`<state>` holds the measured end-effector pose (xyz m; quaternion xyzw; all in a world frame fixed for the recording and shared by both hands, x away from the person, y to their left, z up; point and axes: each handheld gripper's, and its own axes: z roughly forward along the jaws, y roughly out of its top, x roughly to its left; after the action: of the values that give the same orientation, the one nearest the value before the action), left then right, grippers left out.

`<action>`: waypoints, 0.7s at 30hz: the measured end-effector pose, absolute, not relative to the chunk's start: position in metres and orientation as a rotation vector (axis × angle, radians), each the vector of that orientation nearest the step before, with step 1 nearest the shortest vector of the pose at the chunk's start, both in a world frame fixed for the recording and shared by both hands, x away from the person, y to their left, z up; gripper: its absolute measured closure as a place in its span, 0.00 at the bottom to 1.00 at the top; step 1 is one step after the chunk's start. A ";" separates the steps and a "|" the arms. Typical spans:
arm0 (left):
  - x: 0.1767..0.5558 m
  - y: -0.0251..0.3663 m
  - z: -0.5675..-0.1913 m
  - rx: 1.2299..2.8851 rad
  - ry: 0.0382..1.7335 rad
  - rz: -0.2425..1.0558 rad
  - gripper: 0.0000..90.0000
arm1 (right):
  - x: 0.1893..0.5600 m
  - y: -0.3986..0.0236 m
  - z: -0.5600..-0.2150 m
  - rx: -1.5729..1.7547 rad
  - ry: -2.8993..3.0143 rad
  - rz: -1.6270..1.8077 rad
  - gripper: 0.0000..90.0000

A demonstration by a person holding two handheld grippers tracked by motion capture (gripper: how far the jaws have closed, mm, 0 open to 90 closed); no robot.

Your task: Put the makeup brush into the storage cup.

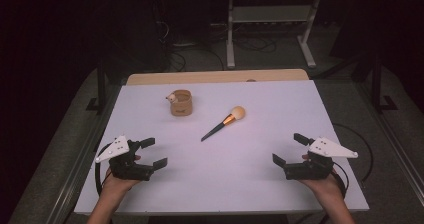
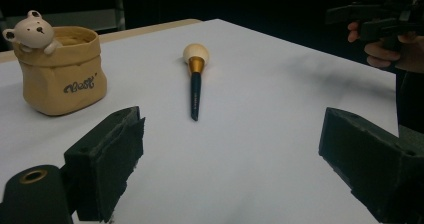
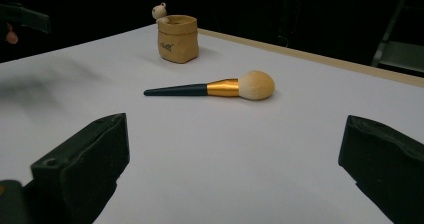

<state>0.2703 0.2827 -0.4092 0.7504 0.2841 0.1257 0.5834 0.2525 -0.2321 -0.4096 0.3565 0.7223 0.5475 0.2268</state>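
A makeup brush [image 1: 223,122] [image 2: 194,79] [image 3: 215,88] with a dark handle, gold ferrule and cream bristles lies flat near the middle of the white table [image 1: 240,164]. Behind and left of it stands a tan bag-shaped pot [image 1: 181,103] [image 2: 62,76] [image 3: 177,39] with a small bear figure on its rim. My left gripper [image 1: 153,153] [image 2: 230,159] rests at the table's front left, jaws wide apart and nothing between them. At the front right, my right gripper [image 1: 290,149] [image 3: 235,169] is also open and empty. Both point toward the brush from well short of it.
A wooden strip [image 1: 215,77] runs along the table's far edge. Beyond it, on a dark floor, stand a metal frame's legs [image 1: 270,29] and cables. A hand holds each gripper near the front edge.
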 end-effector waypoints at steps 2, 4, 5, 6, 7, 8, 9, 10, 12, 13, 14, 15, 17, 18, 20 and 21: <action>0.270 0.283 -0.409 1.752 0.664 0.294 0.11 | 0.252 -0.232 -0.410 0.990 1.993 1.513 0.00; 0.270 0.283 -0.409 1.749 0.669 0.293 0.11 | 0.253 -0.232 -0.409 0.985 1.988 1.516 0.00; 0.270 0.283 -0.409 1.749 0.669 0.293 0.11 | 0.253 -0.232 -0.409 0.985 1.988 1.516 0.00; 0.270 0.283 -0.409 1.752 0.669 0.293 0.11 | 0.253 -0.231 -0.410 0.992 1.990 1.519 0.00; 0.270 0.283 -0.409 1.752 0.669 0.293 0.11 | 0.253 -0.231 -0.410 0.992 1.990 1.519 0.00; 0.270 0.283 -0.409 1.752 0.669 0.293 0.11 | 0.253 -0.231 -0.410 0.991 1.992 1.518 0.00; 0.271 0.283 -0.409 1.748 0.670 0.293 0.11 | 0.253 -0.231 -0.410 0.982 1.989 1.514 0.00; 0.272 0.283 -0.409 1.752 0.669 0.294 0.11 | 0.253 -0.231 -0.410 0.983 1.988 1.518 0.00; 0.273 0.283 -0.408 1.751 0.666 0.302 0.11 | 0.253 -0.231 -0.409 0.985 1.985 1.521 0.00; 0.274 0.283 -0.407 1.742 0.670 0.300 0.11 | 0.253 -0.231 -0.410 0.984 1.985 1.522 0.00; 0.274 0.283 -0.407 1.742 0.670 0.300 0.11 | 0.253 -0.231 -0.410 0.984 1.985 1.522 0.00; 0.274 0.283 -0.407 1.742 0.670 0.300 0.11 | 0.253 -0.231 -0.410 0.993 1.990 1.525 0.00; 0.279 0.283 -0.406 1.738 0.667 0.304 0.11 | 0.254 -0.230 -0.410 0.990 1.993 1.521 0.00; 0.280 0.283 -0.406 1.738 0.665 0.305 0.11 | 0.255 -0.230 -0.410 0.983 1.992 1.516 0.00; 0.282 0.282 -0.405 1.736 0.666 0.304 0.11 | 0.255 -0.229 -0.410 0.982 1.987 1.518 0.00; 0.283 0.282 -0.405 1.737 0.662 0.306 0.11 | 0.255 -0.229 -0.410 0.991 1.989 1.521 0.00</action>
<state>0.2834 0.2816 -0.4050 0.7457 0.2843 0.1312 0.5882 0.2547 -0.2286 -0.4103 0.3588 0.7202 0.5506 0.2224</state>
